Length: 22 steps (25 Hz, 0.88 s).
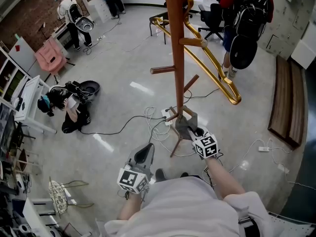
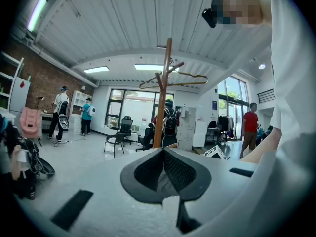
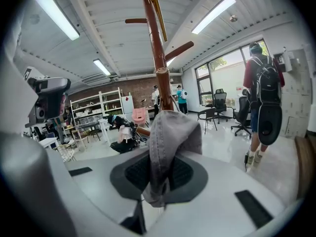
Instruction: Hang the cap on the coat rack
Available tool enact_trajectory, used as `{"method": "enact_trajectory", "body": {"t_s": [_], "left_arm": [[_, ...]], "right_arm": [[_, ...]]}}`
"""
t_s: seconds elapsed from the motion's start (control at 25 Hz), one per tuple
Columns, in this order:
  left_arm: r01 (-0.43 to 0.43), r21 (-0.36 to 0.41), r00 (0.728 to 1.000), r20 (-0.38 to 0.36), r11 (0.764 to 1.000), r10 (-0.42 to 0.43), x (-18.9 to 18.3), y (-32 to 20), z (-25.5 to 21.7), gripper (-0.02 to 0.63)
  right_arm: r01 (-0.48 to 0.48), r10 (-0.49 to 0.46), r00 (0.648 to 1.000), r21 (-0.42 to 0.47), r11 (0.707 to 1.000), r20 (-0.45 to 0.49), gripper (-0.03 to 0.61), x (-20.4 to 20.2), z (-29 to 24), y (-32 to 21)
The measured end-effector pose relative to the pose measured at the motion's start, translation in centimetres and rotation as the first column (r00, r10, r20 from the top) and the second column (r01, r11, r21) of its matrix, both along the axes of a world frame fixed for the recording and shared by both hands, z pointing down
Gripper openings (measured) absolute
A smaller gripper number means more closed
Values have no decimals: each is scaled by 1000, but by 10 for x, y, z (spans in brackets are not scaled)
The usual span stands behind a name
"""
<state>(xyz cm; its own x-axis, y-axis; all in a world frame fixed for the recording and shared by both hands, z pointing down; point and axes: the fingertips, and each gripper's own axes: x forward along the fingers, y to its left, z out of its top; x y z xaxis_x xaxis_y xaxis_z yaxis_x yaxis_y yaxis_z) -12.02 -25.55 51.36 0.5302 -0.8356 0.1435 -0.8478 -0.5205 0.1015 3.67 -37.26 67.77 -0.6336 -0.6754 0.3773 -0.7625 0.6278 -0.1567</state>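
The brown wooden coat rack rises from the floor in front of me, with short pegs sticking out at several heights. My right gripper is shut on the grey cap, low down and close against the pole. In the right gripper view the cap stands pinched between the dark pads, with the pole and a peg just behind it. My left gripper hangs lower left of the rack. Its jaws are shut with nothing between them, and the rack stands some way ahead.
A gold curved bar hangs from the rack toward the right. Cables and a power strip lie at the rack's foot. One person crouches at left, and another with a backpack stands at the back right. A wooden bench lines the right wall.
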Motion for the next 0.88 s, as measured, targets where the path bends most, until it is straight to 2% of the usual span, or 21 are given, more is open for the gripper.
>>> {"method": "enact_trajectory", "body": {"t_s": [0.2, 0.56, 0.88], "left_arm": [[-1, -2, 1000, -3, 1000, 1, 1, -3, 1, 11], [3, 0, 1000, -3, 1000, -3, -2, 1, -1, 11], [1, 4, 1000, -1, 1000, -1, -1, 1, -1, 11]], "right_arm": [[-3, 3, 1000, 3, 1000, -6, 31, 0, 1, -3], [-10, 10, 1000, 7, 1000, 3, 189, -1, -2, 1], [-50, 50, 999, 27, 998, -9, 264, 5, -2, -1]]}}
